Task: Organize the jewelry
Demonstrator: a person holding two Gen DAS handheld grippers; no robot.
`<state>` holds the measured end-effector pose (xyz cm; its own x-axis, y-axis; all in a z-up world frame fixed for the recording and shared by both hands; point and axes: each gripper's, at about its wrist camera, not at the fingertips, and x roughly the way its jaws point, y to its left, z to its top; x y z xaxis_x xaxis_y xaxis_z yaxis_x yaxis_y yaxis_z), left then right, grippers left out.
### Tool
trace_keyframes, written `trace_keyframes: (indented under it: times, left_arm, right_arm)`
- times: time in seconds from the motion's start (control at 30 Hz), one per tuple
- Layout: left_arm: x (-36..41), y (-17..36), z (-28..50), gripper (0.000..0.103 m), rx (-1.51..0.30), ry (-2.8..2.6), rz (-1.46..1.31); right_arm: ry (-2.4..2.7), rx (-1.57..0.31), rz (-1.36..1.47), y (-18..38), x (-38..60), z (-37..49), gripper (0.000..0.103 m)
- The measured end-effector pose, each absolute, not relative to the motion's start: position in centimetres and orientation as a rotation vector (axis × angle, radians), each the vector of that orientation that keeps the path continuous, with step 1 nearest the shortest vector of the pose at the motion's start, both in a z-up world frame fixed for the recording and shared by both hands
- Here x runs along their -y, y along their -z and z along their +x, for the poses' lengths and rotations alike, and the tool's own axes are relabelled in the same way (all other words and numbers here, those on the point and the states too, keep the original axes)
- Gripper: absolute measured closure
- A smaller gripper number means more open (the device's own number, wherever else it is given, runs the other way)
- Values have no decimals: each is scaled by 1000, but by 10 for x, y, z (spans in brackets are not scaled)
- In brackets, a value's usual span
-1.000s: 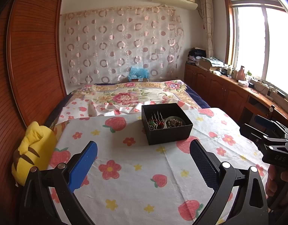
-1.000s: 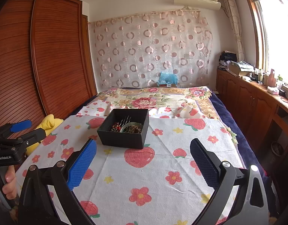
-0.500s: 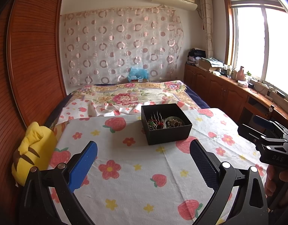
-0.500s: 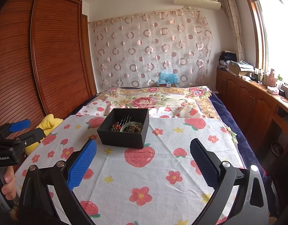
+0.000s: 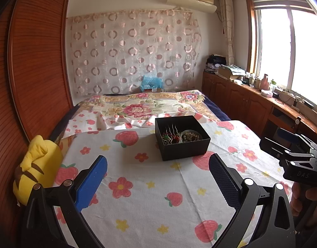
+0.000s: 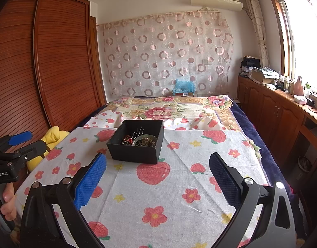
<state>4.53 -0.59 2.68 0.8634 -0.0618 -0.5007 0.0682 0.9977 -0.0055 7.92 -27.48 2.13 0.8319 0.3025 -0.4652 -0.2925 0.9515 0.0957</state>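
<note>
A black open box (image 5: 184, 147) stands on the flowered cloth (image 5: 142, 202) over a board on the bed. Inside it lie a metal hair comb (image 5: 172, 129), red and green jewelry (image 5: 168, 139) and a beaded bracelet (image 5: 191, 136). The box also shows in the right wrist view (image 6: 135, 152). My left gripper (image 5: 157, 166) is open and empty, well short of the box. My right gripper (image 6: 157, 165) is open and empty, just short of the box. Each gripper shows at the edge of the other's view: the right gripper (image 5: 282, 142) and the left gripper (image 6: 24, 142).
A yellow plush toy (image 5: 37, 165) lies at the cloth's left edge beside a wooden wardrobe (image 5: 34, 66). A floral quilt (image 5: 142, 108) covers the bed behind the box. Wooden cabinets (image 5: 251, 107) with clutter run under the window on the right.
Both views have barely shifted. The right gripper has crept slightly left and forward in the left wrist view. The box and its contents have not moved.
</note>
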Motion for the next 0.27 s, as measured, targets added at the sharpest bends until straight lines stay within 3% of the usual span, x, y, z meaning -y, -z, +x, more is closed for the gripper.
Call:
trace_keyframes:
  times: [0.27]
  left_arm:
    - [6,-29,47,8,-519,68,12]
  right_arm:
    - [-315,-497,22,-21,275,79,3]
